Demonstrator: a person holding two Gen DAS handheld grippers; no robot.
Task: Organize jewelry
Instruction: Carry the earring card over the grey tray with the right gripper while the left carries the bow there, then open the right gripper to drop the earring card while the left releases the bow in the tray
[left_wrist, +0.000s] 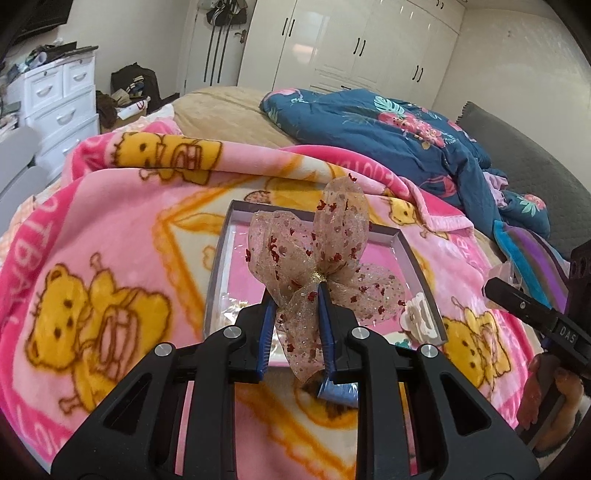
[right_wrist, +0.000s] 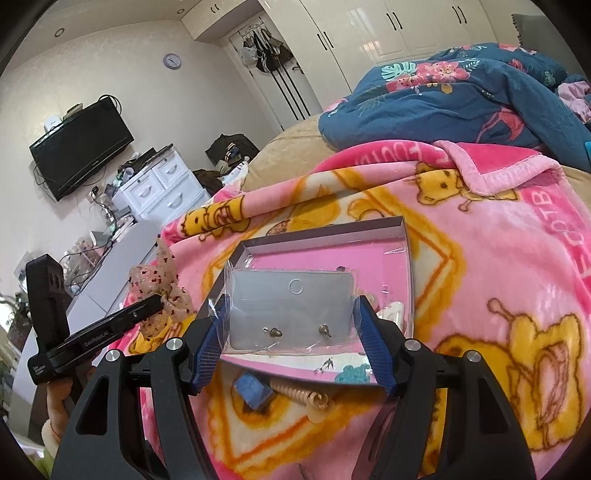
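Right wrist alone shows earring card clamped in right hand-held gripper (left hand-held gripper pinches bow).

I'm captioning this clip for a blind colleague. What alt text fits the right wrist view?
The right tongs grip a clear plastic packet holding a grey card with two small earrings, above an open shallow box on a pink bear-print blanket. At left, the left tongs hold a sheer beige bow; a blue cube lies below the box.
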